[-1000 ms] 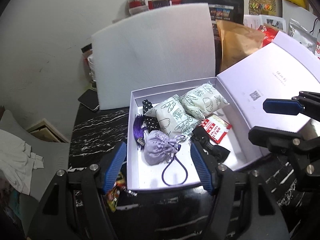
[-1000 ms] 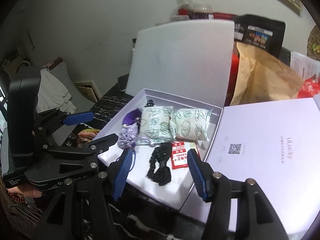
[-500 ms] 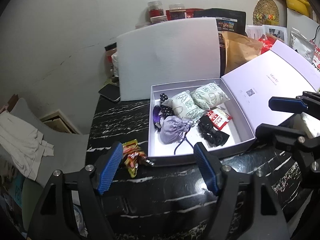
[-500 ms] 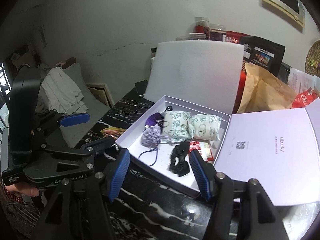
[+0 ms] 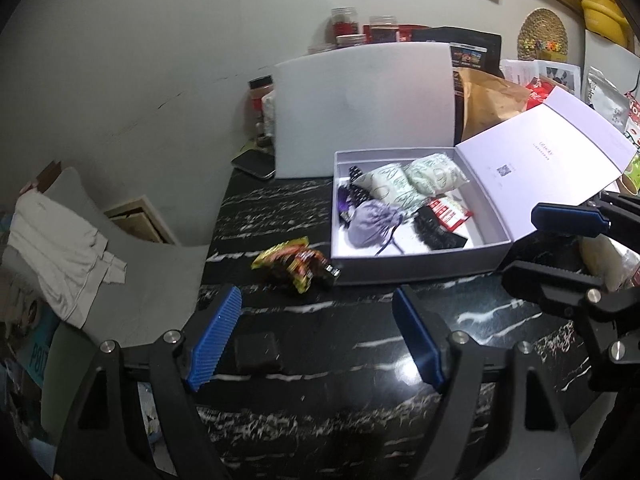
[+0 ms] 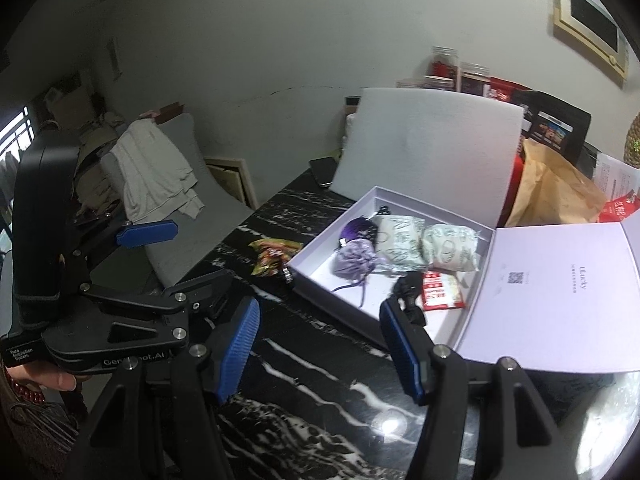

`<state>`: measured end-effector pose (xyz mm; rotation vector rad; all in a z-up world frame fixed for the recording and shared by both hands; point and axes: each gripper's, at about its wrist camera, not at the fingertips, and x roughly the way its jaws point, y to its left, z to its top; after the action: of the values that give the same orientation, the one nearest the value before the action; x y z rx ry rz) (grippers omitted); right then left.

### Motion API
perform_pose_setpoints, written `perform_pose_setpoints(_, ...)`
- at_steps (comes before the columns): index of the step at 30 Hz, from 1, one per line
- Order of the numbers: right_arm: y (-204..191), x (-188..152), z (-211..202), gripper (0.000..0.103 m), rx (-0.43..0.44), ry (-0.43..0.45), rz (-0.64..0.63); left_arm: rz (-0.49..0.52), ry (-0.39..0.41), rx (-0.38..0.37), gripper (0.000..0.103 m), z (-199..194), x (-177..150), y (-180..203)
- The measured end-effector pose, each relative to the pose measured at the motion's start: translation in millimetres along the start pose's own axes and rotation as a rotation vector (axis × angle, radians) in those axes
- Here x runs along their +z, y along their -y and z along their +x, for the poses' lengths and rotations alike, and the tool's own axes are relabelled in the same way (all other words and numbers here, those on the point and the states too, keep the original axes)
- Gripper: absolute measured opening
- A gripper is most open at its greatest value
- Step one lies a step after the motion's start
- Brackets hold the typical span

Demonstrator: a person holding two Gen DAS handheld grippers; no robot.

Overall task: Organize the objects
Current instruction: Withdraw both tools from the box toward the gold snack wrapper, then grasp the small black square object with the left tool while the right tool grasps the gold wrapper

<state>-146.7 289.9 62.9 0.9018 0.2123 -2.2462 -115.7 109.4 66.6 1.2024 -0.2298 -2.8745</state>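
A white box (image 5: pixel 420 270) stands on the black marbled table (image 5: pixel 340 412), its lid (image 5: pixel 552 148) folded open to the right. Inside lie a lilac drawstring pouch (image 5: pixel 370 224), two green-patterned packets (image 5: pixel 390 188), a red packet (image 5: pixel 450 212), a black bow (image 5: pixel 434 234) and a purple tassel (image 5: pixel 346 200). A yellow-red snack wrapper (image 5: pixel 292 262) lies on the table left of the box. My left gripper (image 5: pixel 317 295) hovers short of the box, jaws opening, nothing between them. My right gripper (image 6: pixel 319 307) is open and empty before the box's near corner (image 6: pixel 296 276).
A white foam board (image 5: pixel 364 108) leans behind the box, with a phone (image 5: pixel 254 164) to its left. A brown paper bag (image 5: pixel 492 100), jars (image 5: pixel 344 28) and packets crowd the back. A small black square (image 5: pixel 256 350) lies on the table. A grey chair with white cloth (image 5: pixel 60 248) stands at the left.
Both grippers have drawn back from the box, which now looks smaller and farther. The snack wrapper and more table have come into view. The left jaws stand wider.
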Motion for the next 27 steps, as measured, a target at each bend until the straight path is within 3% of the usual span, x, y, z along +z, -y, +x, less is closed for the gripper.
perform_pose_setpoints(12,-49.9,-20.9,25.0,0.063,0.088,-0.039,-0.062,-0.096,-0.047,0.028,0.077,-6.9,-55.4,-42.0)
perform_pose_setpoints(27,-70.7,-32.4,82.2,0.063,0.164,-0.034,-0.049,-0.142,-0.103,-0.016,0.077,32.3,-98.0,-66.2)
